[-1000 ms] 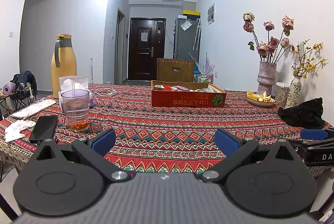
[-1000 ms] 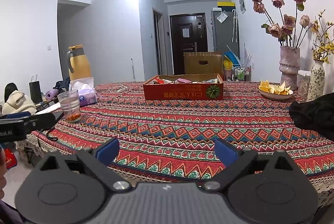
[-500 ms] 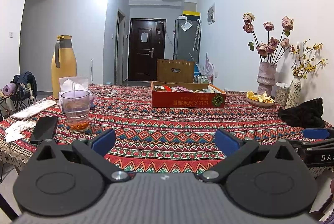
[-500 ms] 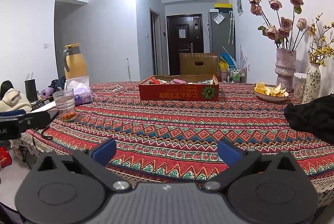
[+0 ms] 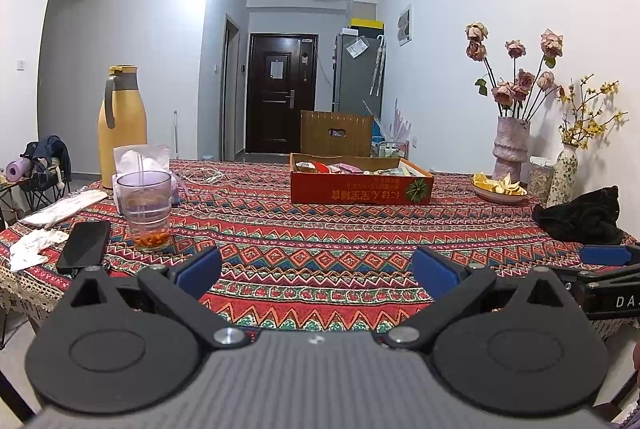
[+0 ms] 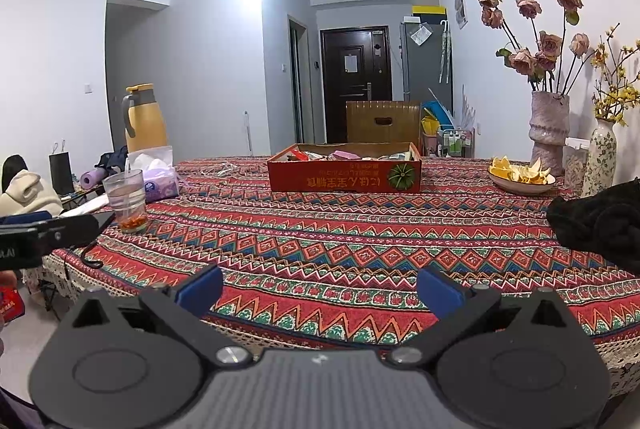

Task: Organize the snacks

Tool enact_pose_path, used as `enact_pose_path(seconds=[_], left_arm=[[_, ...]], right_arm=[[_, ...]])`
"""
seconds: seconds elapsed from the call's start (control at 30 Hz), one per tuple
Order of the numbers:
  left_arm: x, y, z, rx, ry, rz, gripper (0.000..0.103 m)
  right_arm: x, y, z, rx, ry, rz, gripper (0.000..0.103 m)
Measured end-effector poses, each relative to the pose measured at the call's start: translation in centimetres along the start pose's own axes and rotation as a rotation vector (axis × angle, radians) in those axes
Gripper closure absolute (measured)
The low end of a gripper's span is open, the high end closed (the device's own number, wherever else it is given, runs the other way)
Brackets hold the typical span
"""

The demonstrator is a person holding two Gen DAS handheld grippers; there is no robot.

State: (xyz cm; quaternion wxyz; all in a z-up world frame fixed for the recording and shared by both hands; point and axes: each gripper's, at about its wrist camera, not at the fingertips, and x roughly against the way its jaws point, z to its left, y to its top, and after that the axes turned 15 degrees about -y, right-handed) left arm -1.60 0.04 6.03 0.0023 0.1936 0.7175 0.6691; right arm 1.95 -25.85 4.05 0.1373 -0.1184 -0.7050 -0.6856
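table with the red zigzag-patterned woven cloth (image 5: 320, 229) fills my view | shallow red cardboard box of snack packets (image 5: 362, 181) sits far side, middle | my left claw (image 5: 316, 265) wide open, nothing in it | my right claw (image 6: 320, 287) same, spread wide, empty

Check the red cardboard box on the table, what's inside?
The red box holds a loose pile of snack packets: red, pink and pale wrappers show above the rim. The front wall hides everything lower, so count, types and the box floor can't be seen.
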Motion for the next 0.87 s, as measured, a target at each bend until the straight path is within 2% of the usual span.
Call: enact_pose_path(seconds=[0.87], left_arm=[[-0.03,-0.07,-0.02,0.000,0.009,-0.005,0.000]], right_arm=[[0.01,-0.06,-0.09,-0.009,0.005,0.001,0.000]])
